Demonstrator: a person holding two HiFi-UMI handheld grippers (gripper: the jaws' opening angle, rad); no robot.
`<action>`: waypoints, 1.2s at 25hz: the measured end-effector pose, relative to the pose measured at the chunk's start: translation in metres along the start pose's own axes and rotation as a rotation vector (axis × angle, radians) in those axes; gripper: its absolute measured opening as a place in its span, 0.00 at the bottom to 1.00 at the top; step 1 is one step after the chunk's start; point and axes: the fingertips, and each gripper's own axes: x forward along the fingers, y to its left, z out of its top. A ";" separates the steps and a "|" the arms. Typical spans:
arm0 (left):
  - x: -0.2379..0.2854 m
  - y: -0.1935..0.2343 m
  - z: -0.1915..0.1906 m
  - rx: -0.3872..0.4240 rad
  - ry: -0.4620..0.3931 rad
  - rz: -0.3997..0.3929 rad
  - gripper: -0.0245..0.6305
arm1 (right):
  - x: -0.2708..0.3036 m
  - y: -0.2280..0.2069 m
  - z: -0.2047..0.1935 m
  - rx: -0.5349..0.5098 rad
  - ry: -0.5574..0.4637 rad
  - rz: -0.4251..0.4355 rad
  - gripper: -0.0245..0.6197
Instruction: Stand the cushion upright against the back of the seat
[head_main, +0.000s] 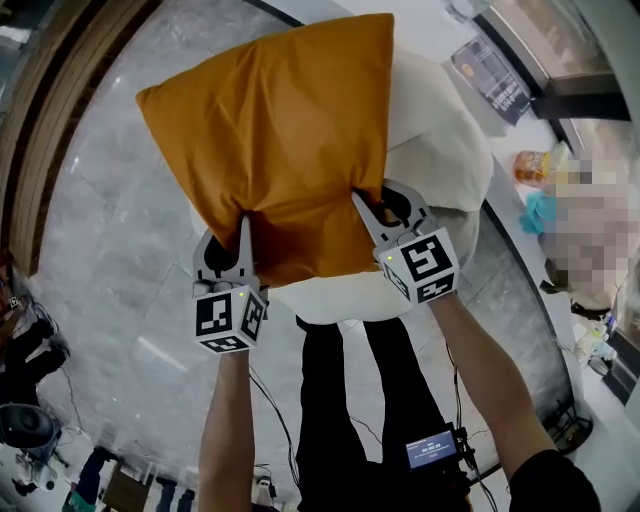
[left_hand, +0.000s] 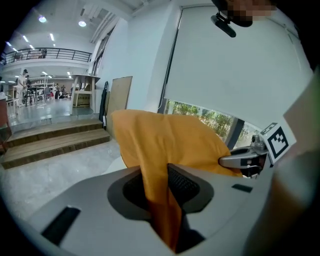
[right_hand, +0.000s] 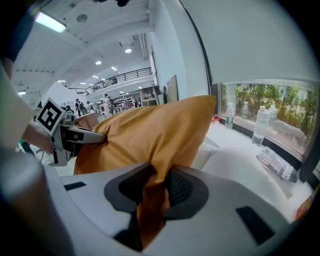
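The left gripper (head_main: 243, 230) is clenched on the near edge of the mustard-orange square fabric cushion (head_main: 275, 140). In the left gripper view its jaws stand only narrowly apart, and a gathered fold of the orange cloth (left_hand: 170, 142) is pinched between the ribbed black pads (left_hand: 182, 184) of the gripper (left_hand: 159, 182). The right gripper (head_main: 372, 208) grasps the same edge further along. In its own view the jaws of the gripper (right_hand: 156, 189) are likewise nearly together, with a bunched strip of the cover (right_hand: 155, 130) squeezed between them. Each gripper shows in the other's view, biting the cushion's edge: the right one (left_hand: 241, 161) and the left one (right_hand: 75, 136).

The cushion hangs out ahead of the two grippers, its flat face turned toward the head camera. Its right part lies over the cream-white padded seat (head_main: 450, 150) and its left part over the grey veined marble floor (head_main: 100, 250). Whether it touches the seat I cannot tell. The cover is smooth and matte, plump in the middle, with creases fanning out from each pinch and pointed corners.

The grippers' shells are pale grey moulded plastic with dark recesses round the pads. Each carries a white cube with black square markers (head_main: 228, 318) (head_main: 425, 265). The seat (right_hand: 240, 165) is rounded and soft-looking. Clear plastic bottles (right_hand: 260, 125) stand on a ledge by the window, and brown wooden steps (left_hand: 50, 140) rise beyond the floor.
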 end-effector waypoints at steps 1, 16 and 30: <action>0.004 0.006 -0.002 0.005 -0.006 0.008 0.21 | 0.009 0.000 0.000 -0.010 0.000 0.005 0.19; 0.083 0.072 0.008 0.064 -0.166 0.116 0.21 | 0.119 -0.030 0.017 -0.110 -0.099 -0.045 0.20; 0.122 0.110 0.037 0.293 -0.408 0.252 0.20 | 0.183 -0.042 0.048 -0.255 -0.274 -0.080 0.20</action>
